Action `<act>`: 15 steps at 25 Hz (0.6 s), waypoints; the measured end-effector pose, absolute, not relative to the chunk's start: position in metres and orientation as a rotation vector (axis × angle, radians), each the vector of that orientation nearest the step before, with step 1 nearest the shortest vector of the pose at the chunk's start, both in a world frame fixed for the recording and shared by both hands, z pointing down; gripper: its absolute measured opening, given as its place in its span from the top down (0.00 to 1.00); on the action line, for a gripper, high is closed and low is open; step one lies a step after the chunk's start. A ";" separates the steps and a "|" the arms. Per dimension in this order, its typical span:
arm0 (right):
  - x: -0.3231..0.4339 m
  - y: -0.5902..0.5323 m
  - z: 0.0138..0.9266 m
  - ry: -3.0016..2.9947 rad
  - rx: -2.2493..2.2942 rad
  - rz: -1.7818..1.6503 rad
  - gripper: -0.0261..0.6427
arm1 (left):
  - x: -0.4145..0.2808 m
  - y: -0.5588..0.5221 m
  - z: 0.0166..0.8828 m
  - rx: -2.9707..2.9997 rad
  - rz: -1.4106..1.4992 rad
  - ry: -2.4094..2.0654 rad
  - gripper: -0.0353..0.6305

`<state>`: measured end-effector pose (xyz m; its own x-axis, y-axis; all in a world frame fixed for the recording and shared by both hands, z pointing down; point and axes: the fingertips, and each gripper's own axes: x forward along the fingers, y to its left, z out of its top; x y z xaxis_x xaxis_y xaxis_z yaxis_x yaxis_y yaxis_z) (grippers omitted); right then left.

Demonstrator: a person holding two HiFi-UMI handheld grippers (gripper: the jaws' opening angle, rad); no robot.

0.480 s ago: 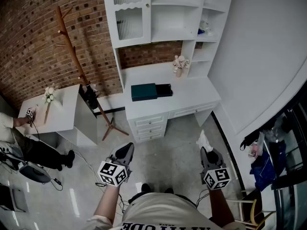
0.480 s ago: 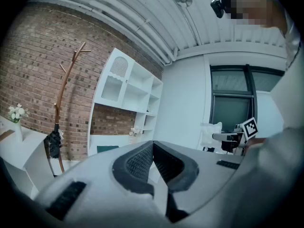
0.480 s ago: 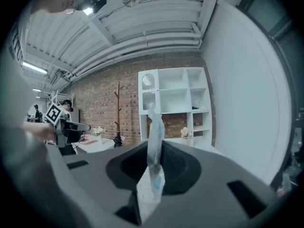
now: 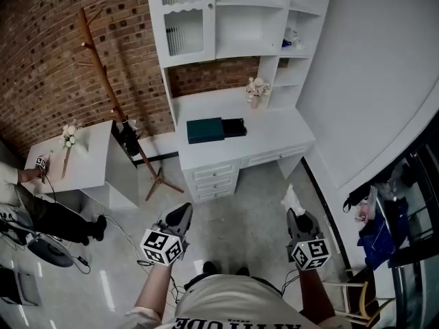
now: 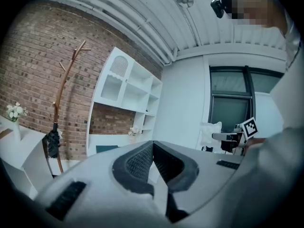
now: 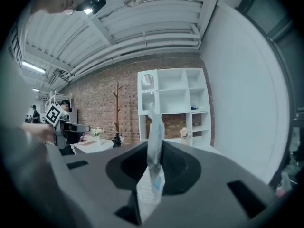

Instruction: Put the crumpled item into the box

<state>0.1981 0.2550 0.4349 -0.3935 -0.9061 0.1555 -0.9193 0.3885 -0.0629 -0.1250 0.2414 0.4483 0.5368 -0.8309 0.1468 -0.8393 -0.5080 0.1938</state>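
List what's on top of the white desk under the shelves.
A dark teal box beside a black piece, plus a flower vase. The box's inside is hidden.

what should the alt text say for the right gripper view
The right gripper is shut on a thin, crumpled white item that sticks up between its jaws. Beyond stand a white shelf unit, a wooden coat stand and a brick wall.

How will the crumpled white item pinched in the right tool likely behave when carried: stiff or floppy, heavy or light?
Probably floppy: the crumpled item shows as a thin, creased sheet in the right tool. Likely light: its free end stands up unsupported. Hardly fragile, being already crumpled.
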 end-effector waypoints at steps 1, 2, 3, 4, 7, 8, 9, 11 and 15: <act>0.197 0.255 0.435 -2.536 1.675 0.211 0.85 | -0.126 0.242 0.449 2.536 0.051 -1.401 0.91; 0.196 0.255 0.435 -2.534 1.678 0.212 0.85 | -0.127 0.242 0.450 2.536 0.052 -1.398 0.91; 0.196 0.255 0.435 -2.532 1.684 0.215 0.85 | -0.127 0.242 0.450 2.536 0.053 -1.394 0.91; 0.196 0.255 0.435 -2.532 1.691 0.221 0.85 | -0.128 0.242 0.451 2.537 0.054 -1.391 0.91; 0.193 0.255 0.435 -2.533 1.710 0.239 0.85 | -0.133 0.241 0.453 2.541 0.058 -1.380 0.91; 0.192 0.256 0.435 -2.530 1.714 0.240 0.85 | -0.135 0.241 0.454 2.542 0.059 -1.376 0.91; 0.190 0.256 0.435 -2.527 1.718 0.239 0.85 | -0.137 0.240 0.455 2.543 0.061 -1.372 0.91; 0.186 0.256 0.436 -2.519 1.726 0.238 0.85 | -0.141 0.240 0.457 2.546 0.067 -1.363 0.91; 0.176 0.257 0.438 -2.501 1.751 0.239 0.86 | -0.150 0.236 0.462 2.566 0.088 -1.336 0.91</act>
